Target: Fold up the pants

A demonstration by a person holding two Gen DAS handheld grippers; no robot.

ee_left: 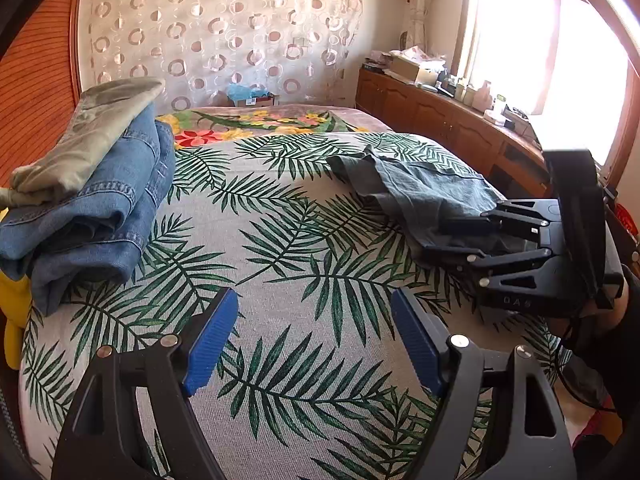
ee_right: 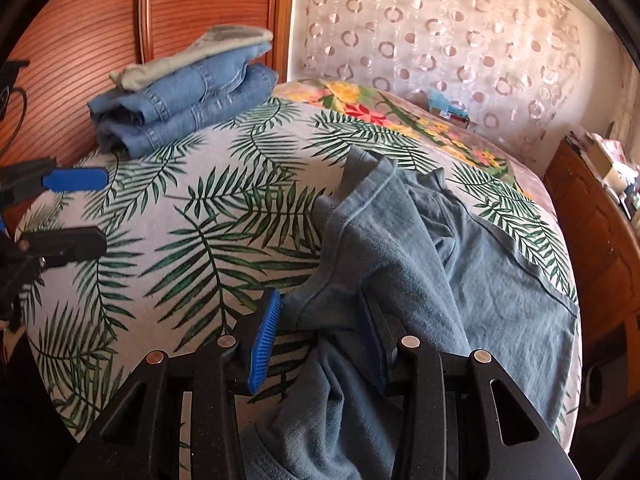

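Observation:
Grey-blue pants (ee_right: 460,264) lie crumpled on the right side of the palm-leaf bedspread (ee_right: 192,240). My right gripper (ee_right: 320,300) stands over their near end. A fold of the cloth sits between its jaws and drapes over the right finger. The left blue pad (ee_right: 264,340) is bare and a strip of bedspread shows beside it, so the pads do not press. In the left wrist view the same pants (ee_left: 432,188) and right gripper (ee_left: 452,232) are at the right. My left gripper (ee_left: 314,300) hovers open over bare bedspread with nothing between its fingers.
A stack of folded jeans with a pale garment on top (ee_left: 100,200) sits at the far left by the wooden headboard (ee_left: 36,100). A floral blanket (ee_left: 256,120) covers the far end of the bed. A cluttered wooden cabinet (ee_left: 440,116) runs along the right under the window.

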